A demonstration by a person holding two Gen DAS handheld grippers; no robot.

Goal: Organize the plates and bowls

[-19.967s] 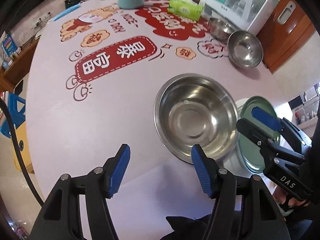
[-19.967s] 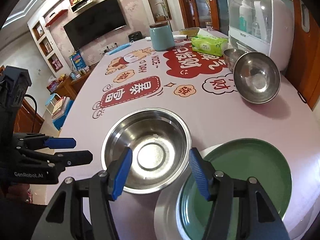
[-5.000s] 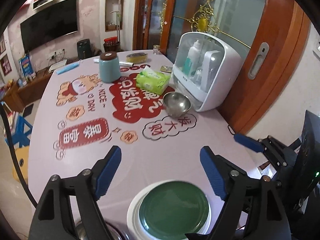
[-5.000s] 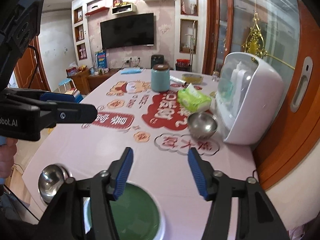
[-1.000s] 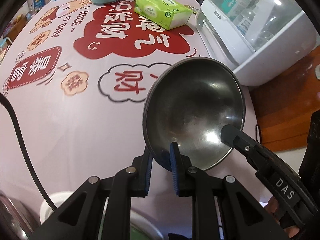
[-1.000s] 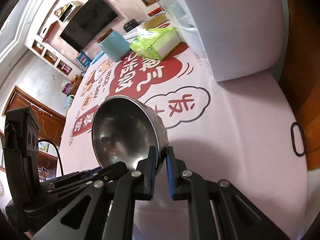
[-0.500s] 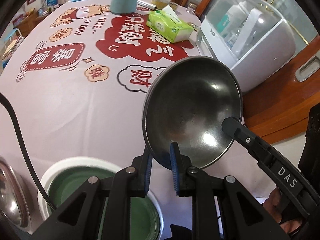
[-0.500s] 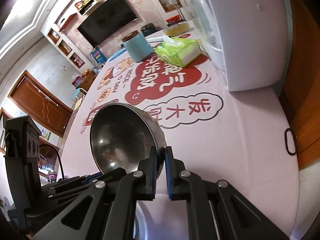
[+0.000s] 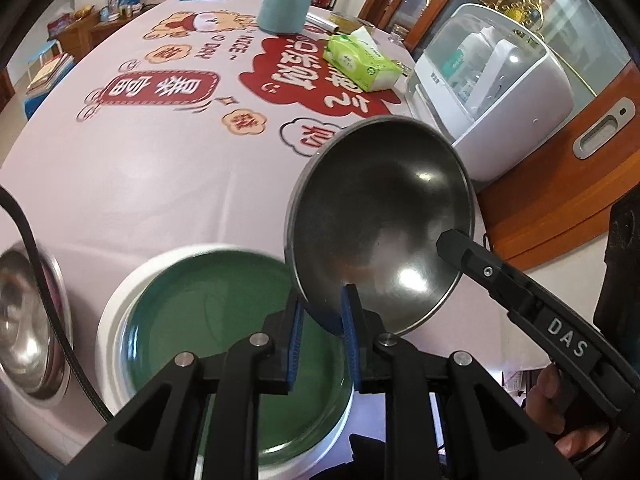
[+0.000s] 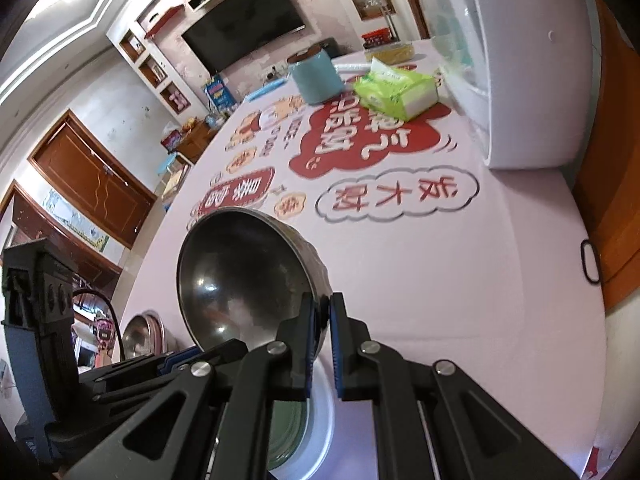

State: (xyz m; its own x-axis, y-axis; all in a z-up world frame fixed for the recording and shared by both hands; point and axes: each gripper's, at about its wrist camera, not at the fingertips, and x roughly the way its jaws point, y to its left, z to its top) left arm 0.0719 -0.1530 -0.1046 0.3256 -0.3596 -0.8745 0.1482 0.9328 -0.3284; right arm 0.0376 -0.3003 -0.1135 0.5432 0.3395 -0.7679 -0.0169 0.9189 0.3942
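- A wall-mounted television (image 10: 245,17) hangs on a pale pink wall (image 10: 320,28), with recessed display shelves (image 10: 154,65) to its left.
- Left of the shelves stands a brown wooden door (image 10: 94,190).
- Beneath the television, a low wooden cabinet (image 10: 192,138) carries small clutter.
- Daylight brightens the white ceiling moulding (image 10: 68,34).

A small steel bowl (image 9: 380,216) is hanging tilted above the green plate (image 9: 208,312), which is lying flat on a white plate (image 9: 116,300); a larger steel bowl (image 9: 28,320) is sitting left of it.
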